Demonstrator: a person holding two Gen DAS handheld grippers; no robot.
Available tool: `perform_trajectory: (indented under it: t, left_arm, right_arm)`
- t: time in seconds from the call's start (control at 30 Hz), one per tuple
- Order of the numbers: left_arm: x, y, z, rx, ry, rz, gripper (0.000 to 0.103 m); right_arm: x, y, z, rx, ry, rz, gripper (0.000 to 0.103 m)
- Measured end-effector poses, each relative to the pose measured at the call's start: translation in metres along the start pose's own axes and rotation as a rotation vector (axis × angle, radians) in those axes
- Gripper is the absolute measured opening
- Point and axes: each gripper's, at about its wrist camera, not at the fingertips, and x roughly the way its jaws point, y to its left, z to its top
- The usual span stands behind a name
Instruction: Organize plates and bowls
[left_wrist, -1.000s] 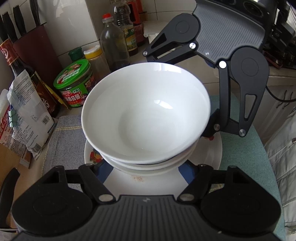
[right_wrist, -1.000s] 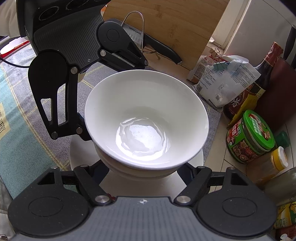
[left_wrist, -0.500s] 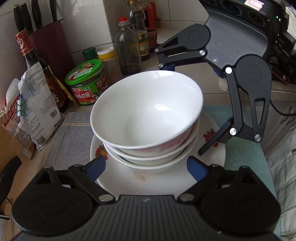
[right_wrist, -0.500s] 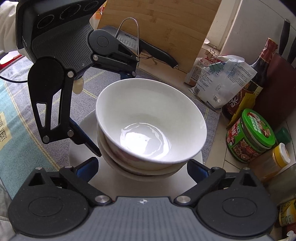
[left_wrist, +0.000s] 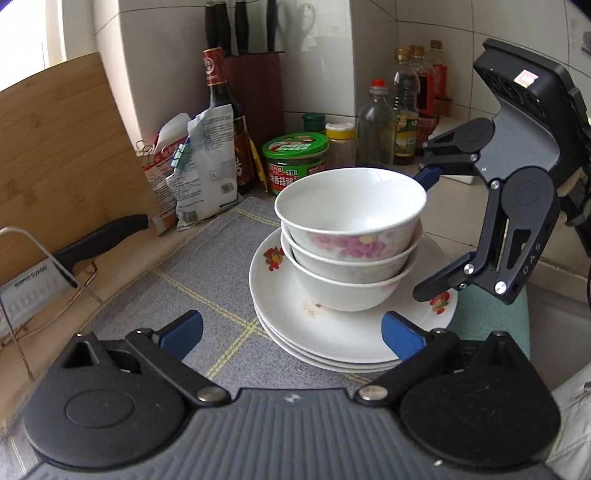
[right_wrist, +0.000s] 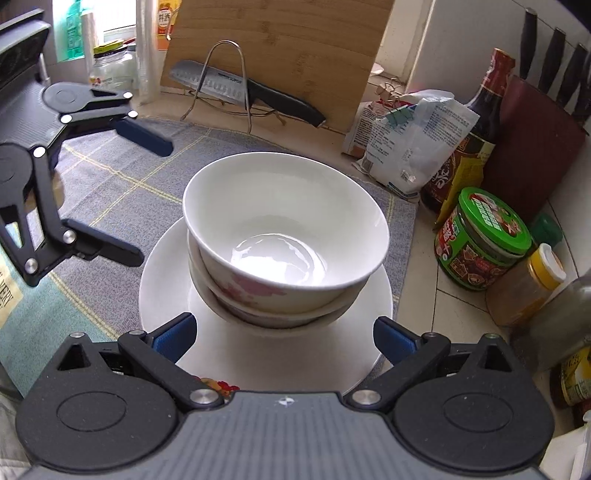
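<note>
Three white bowls with pink flowers stand nested, the top bowl (left_wrist: 351, 206) (right_wrist: 284, 221) resting in the two under it. They sit on a stack of white plates (left_wrist: 332, 332) (right_wrist: 166, 280) on a grey mat. In its own view my left gripper (left_wrist: 291, 321) is back from the stack, its jaws opening wide with nothing pressed between its pads. From the right wrist it appears as the left gripper (right_wrist: 147, 201), off to the left of the bowls. My right gripper (right_wrist: 284, 325) (left_wrist: 424, 236) stands open, its fingers either side of the stack without touching it.
A wooden cutting board (left_wrist: 62, 155) leans at the back, with a knife (right_wrist: 255, 92) on a wire rack in front of it. Food bags (left_wrist: 199, 166), a dark sauce bottle (left_wrist: 221, 110), a green-lidded jar (right_wrist: 484, 240), oil bottles (left_wrist: 376, 125) and a knife block crowd the tiled corner.
Both grippers opened and let go of the top bowl, which now rests in the stack. My left gripper drew back from the bowls and rolled; the right one barely shifted.
</note>
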Motion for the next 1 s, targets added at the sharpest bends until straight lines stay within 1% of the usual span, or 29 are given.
perform_trajectory:
  t: [0.07, 0.13, 0.2, 0.23, 0.3, 0.37, 0.43, 0.5, 0.53, 0.6, 0.67, 0.73, 0.8, 1.0]
  left_arm:
    - [-0.008, -0.005, -0.008, -0.060, -0.011, 0.026, 0.102]
    - [-0.013, -0.010, -0.015, -0.122, 0.013, 0.086, 0.102]
    - [-0.023, -0.014, -0.018, -0.194, 0.018, 0.152, 0.102]
    - [-0.028, -0.014, -0.018, -0.225, 0.023, 0.173, 0.102]
    - [-0.038, -0.016, -0.017, -0.279, 0.056, 0.218, 0.102]
    - [-0.052, -0.020, -0.015, -0.308, 0.065, 0.254, 0.102]
    - [-0.067, -0.025, -0.013, -0.307, 0.059, 0.268, 0.102]
    - [-0.077, -0.028, -0.010, -0.327, 0.085, 0.295, 0.102]
    - [-0.081, -0.028, -0.009, -0.349, 0.099, 0.301, 0.102]
    - [-0.089, -0.028, -0.008, -0.394, 0.105, 0.297, 0.102]
    - [-0.098, -0.029, -0.009, -0.418, 0.096, 0.296, 0.102]
    - [-0.104, -0.032, -0.009, -0.421, 0.097, 0.318, 0.102]
    - [-0.109, -0.033, -0.008, -0.417, 0.095, 0.333, 0.102]
    - [-0.122, -0.040, -0.005, -0.401, 0.078, 0.360, 0.102]
  right_arm:
    - [-0.004, 0.009, -0.001, 0.058, 0.013, -0.045, 0.103]
    - [-0.010, 0.020, -0.004, 0.121, 0.020, -0.084, 0.103]
    - [-0.016, 0.033, -0.008, 0.218, 0.036, -0.142, 0.103]
    - [-0.018, 0.038, -0.009, 0.259, 0.045, -0.165, 0.103]
    - [-0.025, 0.051, -0.013, 0.370, 0.072, -0.217, 0.103]
    - [-0.035, 0.064, -0.015, 0.464, 0.084, -0.246, 0.103]
    - [-0.046, 0.075, -0.016, 0.526, 0.080, -0.291, 0.103]
    - [-0.059, 0.085, -0.016, 0.583, 0.070, -0.331, 0.103]
    - [-0.065, 0.089, -0.016, 0.605, 0.059, -0.334, 0.103]
    - [-0.076, 0.098, -0.016, 0.624, 0.044, -0.354, 0.103]
    - [-0.084, 0.105, -0.014, 0.612, 0.034, -0.379, 0.103]
    - [-0.092, 0.111, -0.013, 0.612, 0.024, -0.411, 0.103]
    - [-0.098, 0.116, -0.013, 0.611, 0.016, -0.421, 0.103]
    - [-0.106, 0.122, -0.012, 0.622, -0.004, -0.430, 0.103]
